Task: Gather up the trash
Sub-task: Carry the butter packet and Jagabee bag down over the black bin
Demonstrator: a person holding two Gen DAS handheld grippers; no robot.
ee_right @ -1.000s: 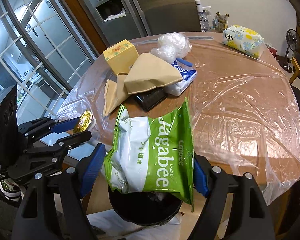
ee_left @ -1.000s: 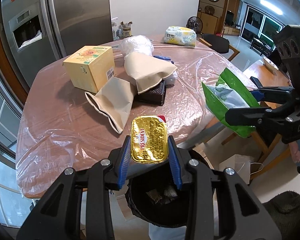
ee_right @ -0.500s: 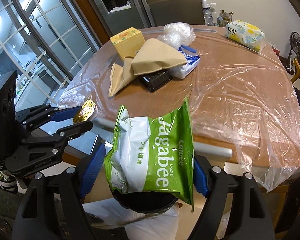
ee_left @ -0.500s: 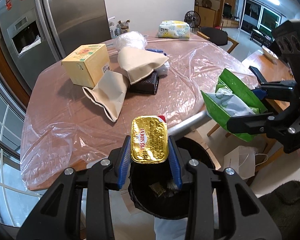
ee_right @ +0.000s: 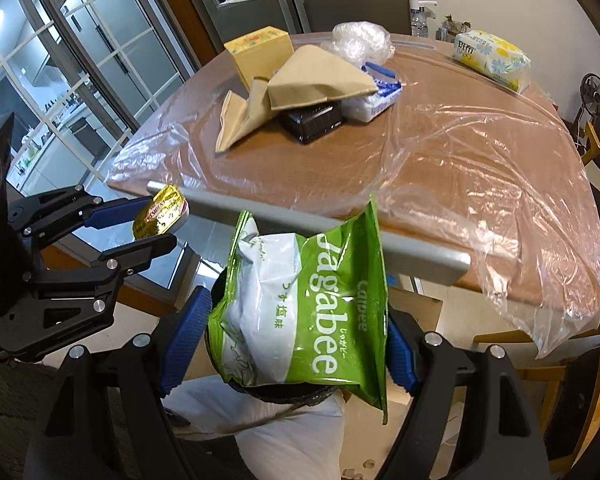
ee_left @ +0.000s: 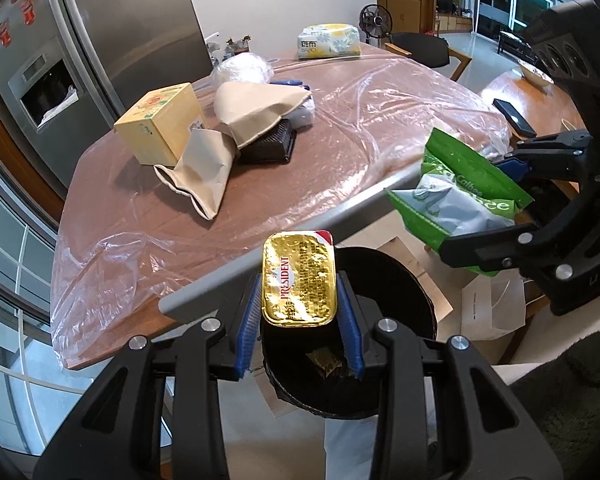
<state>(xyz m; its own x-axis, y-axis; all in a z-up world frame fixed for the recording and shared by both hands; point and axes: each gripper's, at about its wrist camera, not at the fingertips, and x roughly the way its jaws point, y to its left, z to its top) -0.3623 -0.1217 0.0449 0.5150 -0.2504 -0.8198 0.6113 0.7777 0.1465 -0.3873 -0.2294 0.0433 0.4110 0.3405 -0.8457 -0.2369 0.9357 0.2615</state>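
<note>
My left gripper is shut on a gold President butter tub and holds it over the open black trash bin below the table edge. The tub also shows in the right wrist view. My right gripper is shut on a green and white Jagabee snack bag, held above the same bin. The bag shows at the right in the left wrist view. Some scraps lie inside the bin.
The plastic-covered wooden table carries a yellow box, two beige paper bags, a black tray, clear plastic wrap and a tissue pack. A fridge stands behind. Paper bags lie on the floor.
Both grippers have drawn back from the table and down with their loads. The bin now lies more fully under the butter tub and the snack bag.
</note>
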